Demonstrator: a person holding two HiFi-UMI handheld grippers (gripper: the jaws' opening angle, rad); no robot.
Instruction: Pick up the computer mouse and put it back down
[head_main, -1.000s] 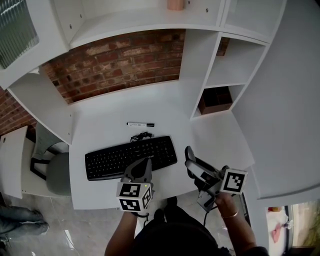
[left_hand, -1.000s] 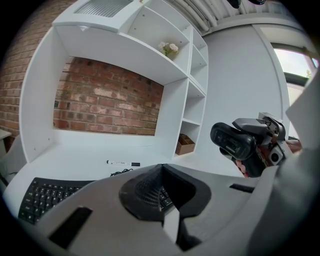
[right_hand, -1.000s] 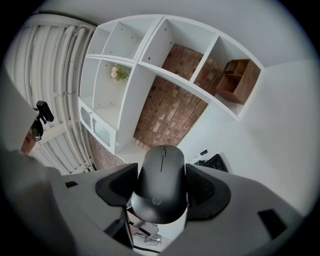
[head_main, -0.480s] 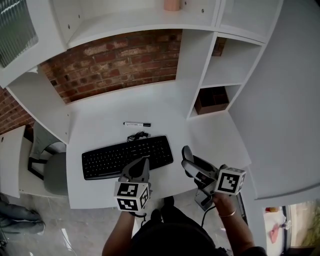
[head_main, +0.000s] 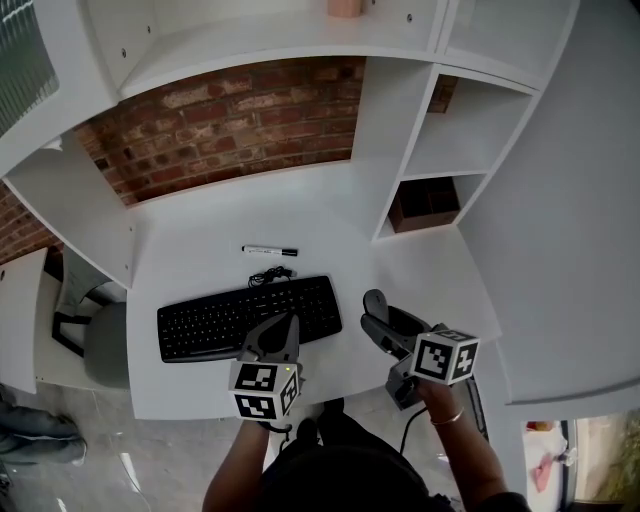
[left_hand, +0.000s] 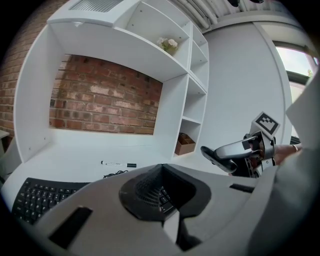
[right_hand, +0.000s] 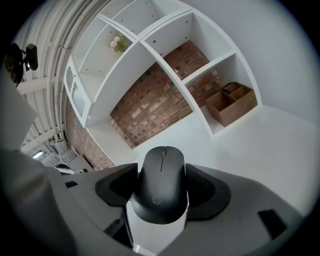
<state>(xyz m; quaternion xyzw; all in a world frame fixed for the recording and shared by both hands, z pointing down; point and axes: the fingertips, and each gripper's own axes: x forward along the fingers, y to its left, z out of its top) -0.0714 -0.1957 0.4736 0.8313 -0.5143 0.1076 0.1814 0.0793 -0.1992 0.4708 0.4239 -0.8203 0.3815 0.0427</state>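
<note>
A black computer mouse (right_hand: 161, 186) sits between the grey pads (right_hand: 206, 192) of my right gripper (right_hand: 161, 172), which is shut on it. In the head view the mouse (head_main: 374, 301) is held above the front right part of the white desk (head_main: 420, 265), and the right gripper (head_main: 382, 328) points toward the back left. My left gripper (head_main: 283, 326) hangs over the front edge of the black keyboard (head_main: 240, 320), jaws together with nothing in them. In the left gripper view the held mouse (left_hand: 220, 158) shows at the right.
A black-and-white marker pen (head_main: 268, 251) and a coiled cable (head_main: 270, 274) lie behind the keyboard. A brown box (head_main: 430, 205) stands in the lower shelf cubby at the right. A brick wall backs the desk, shelves rise above, and a grey chair (head_main: 95, 345) stands at the left.
The right gripper, still holding the mouse, has shifted slightly to the left. The left gripper has stayed over the keyboard's front edge.
</note>
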